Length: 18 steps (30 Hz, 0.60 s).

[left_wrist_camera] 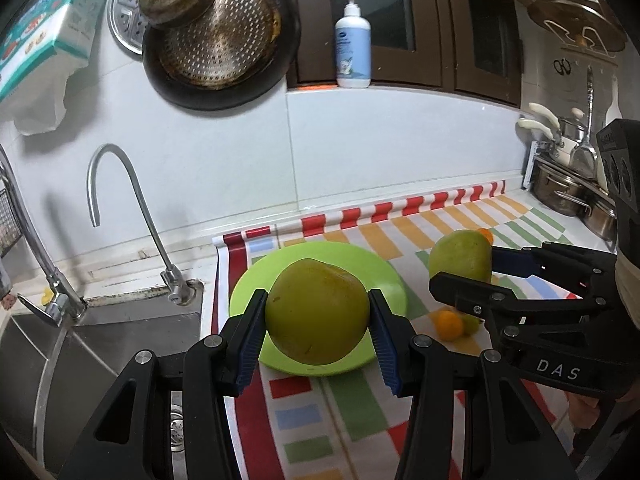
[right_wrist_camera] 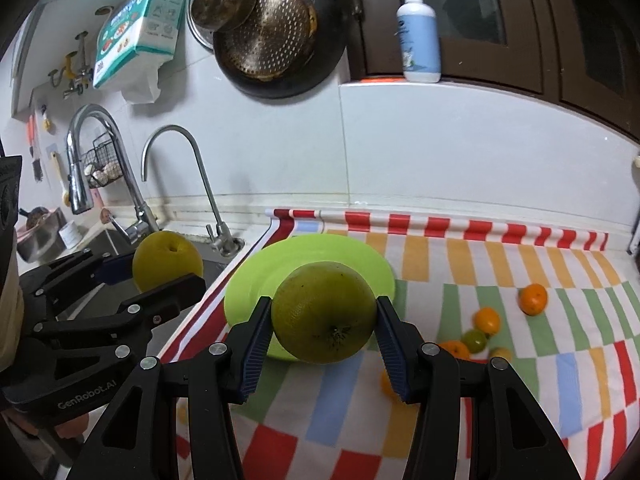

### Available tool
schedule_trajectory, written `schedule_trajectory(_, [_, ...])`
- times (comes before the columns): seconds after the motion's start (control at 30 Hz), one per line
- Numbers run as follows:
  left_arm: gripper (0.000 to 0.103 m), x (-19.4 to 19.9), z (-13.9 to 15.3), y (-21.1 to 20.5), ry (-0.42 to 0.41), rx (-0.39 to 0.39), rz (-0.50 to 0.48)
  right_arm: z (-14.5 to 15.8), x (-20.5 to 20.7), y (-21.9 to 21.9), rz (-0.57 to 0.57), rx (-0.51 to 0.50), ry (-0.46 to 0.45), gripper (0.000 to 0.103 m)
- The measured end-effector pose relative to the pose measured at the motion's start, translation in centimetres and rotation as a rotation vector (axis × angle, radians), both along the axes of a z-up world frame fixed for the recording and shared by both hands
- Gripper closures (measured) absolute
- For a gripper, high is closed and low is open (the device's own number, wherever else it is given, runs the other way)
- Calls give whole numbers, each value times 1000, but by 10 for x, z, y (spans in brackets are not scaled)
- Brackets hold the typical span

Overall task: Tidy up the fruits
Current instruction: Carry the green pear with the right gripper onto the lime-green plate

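My left gripper (left_wrist_camera: 317, 326) is shut on a large yellow-green fruit (left_wrist_camera: 316, 312) and holds it above the near edge of a lime-green plate (left_wrist_camera: 384, 276). My right gripper (right_wrist_camera: 323, 328) is shut on a second large green fruit (right_wrist_camera: 324, 312) just in front of the same plate (right_wrist_camera: 248, 280). Each gripper shows in the other's view: the right one (left_wrist_camera: 464, 276) to the right of the plate, the left one (right_wrist_camera: 164, 268) to its left over the sink. Several small oranges (right_wrist_camera: 533, 298) and a small green citrus (right_wrist_camera: 475, 340) lie on the checked cloth at the right.
A steel sink (left_wrist_camera: 100, 344) with two faucets (left_wrist_camera: 132, 208) lies left of the cloth. Pans (left_wrist_camera: 216, 36) hang on the tiled wall. A soap bottle (left_wrist_camera: 353, 44) stands on the ledge. Steel pots (left_wrist_camera: 560, 192) stand at the far right.
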State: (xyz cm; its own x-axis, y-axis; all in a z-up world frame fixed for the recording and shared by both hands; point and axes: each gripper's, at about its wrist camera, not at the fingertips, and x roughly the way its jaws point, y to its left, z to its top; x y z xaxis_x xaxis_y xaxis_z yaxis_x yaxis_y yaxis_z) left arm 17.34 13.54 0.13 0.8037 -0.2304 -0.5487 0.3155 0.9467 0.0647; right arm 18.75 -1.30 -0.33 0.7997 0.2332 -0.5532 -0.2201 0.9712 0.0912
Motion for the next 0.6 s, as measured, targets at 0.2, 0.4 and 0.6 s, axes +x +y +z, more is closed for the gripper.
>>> schedule_trajectory(0.2, [54, 30, -16, 9, 33, 3, 1, -8, 29, 15, 4, -19, 31, 52])
schedule_trajectory(0.4, [54, 57, -37, 12, 83, 6, -10, -24, 56, 21, 2, -31, 69, 52])
schedule_trajectory(0.6, [54, 79, -66, 13, 151, 21, -5, -47, 82, 22, -1, -44, 131, 52])
